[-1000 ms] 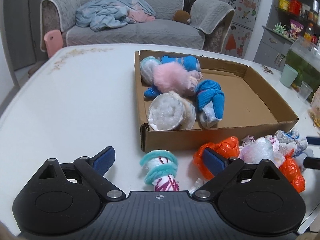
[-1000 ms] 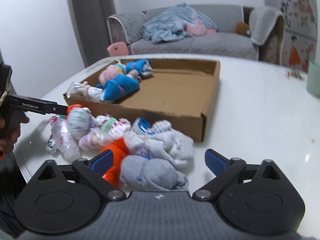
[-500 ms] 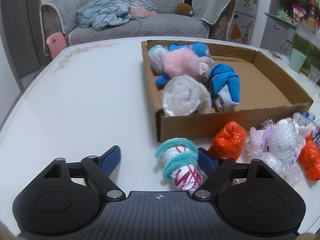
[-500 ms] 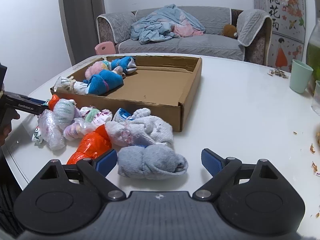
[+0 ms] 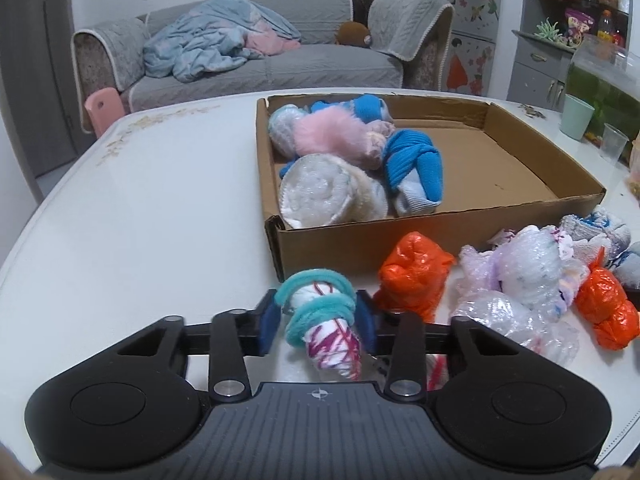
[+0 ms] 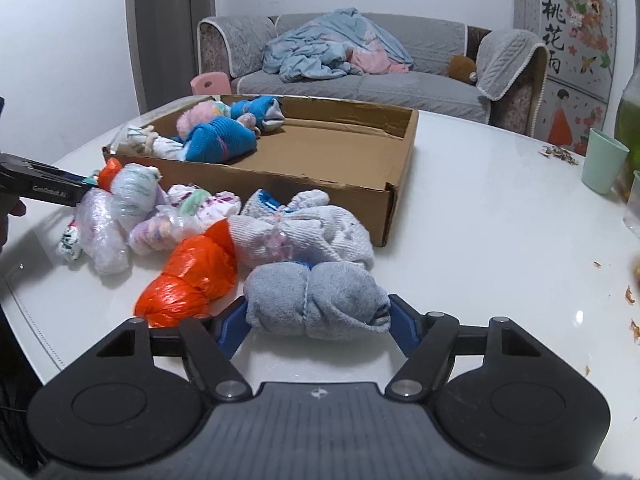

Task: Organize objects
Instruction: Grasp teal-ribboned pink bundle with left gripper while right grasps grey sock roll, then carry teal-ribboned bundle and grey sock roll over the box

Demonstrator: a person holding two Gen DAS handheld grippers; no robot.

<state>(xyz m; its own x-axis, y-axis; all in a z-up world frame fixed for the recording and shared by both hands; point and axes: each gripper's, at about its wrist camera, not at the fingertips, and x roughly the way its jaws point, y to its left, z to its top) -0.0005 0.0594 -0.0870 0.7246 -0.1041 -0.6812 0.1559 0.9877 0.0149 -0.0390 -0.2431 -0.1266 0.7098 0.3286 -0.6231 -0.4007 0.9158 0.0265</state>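
My left gripper [image 5: 318,322] is shut on a white roll with teal bands and pink marks [image 5: 324,320], just in front of the cardboard box [image 5: 440,232]. The box holds several rolled bundles at its left end, among them a blue one [image 5: 416,168]. My right gripper [image 6: 318,318] is shut on a grey sock bundle [image 6: 316,300] resting on the white table [image 6: 500,240]. A pile of bundles lies beside it: an orange bag [image 6: 192,276], a white-grey bundle [image 6: 304,228] and bubble-wrapped rolls [image 6: 108,232].
The left gripper also shows at the left edge of the right wrist view [image 6: 44,188]. A green cup [image 6: 604,160] and a clear cup [image 5: 614,146] stand at the table's right. A grey sofa [image 5: 260,60] stands behind. Crumbs lie near the right edge.
Both grippers have moved forward and closed: the left onto the teal-banded roll, the right onto the grey sock bundle. Both were open before.
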